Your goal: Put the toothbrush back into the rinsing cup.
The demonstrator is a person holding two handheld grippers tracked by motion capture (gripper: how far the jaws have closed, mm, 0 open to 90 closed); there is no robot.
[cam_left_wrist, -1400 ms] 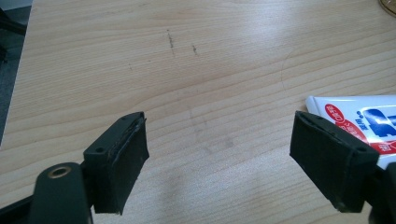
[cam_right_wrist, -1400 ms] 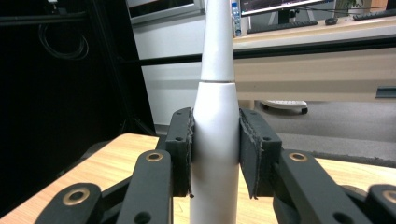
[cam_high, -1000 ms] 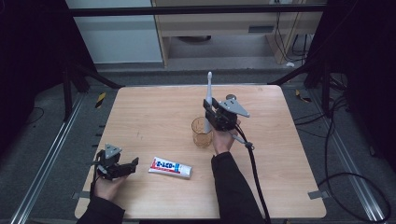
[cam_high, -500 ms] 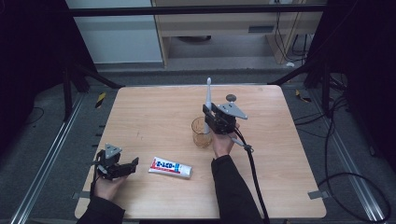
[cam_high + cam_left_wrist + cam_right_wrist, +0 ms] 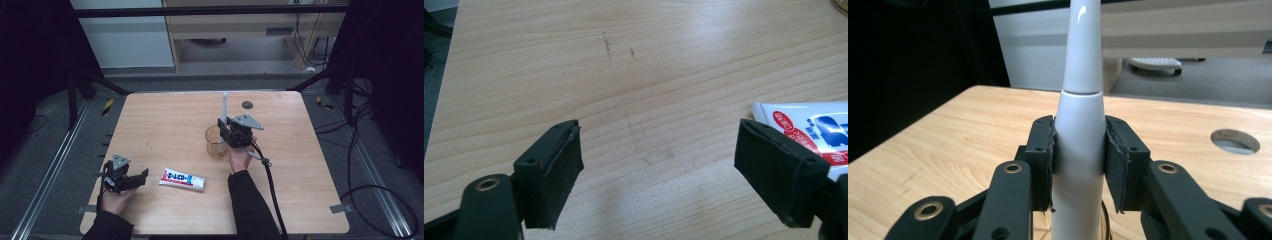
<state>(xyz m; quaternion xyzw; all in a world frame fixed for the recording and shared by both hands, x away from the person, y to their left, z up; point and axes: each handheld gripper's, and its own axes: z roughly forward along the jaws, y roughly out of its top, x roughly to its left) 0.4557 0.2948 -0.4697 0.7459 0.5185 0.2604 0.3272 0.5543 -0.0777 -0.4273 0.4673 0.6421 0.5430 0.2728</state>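
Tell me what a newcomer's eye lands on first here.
First, the white toothbrush standing upright mid-table, clamped in the right gripper just above the clear cup. Next, the toothpaste tube lying flat near the front edge. The left gripper sits open beside it on the wooden table.

A pale wood counter point(image 5: 165, 120) with a round hole point(image 5: 246, 104) near its far edge stands on grey floor point(image 5: 45, 150). Black frame bars point(image 5: 215, 10) surround it, dark at both sides. Beyond are a white cabinet point(image 5: 125, 42) and a beige desk point(image 5: 250, 25); cables point(image 5: 370, 165) trail at right.
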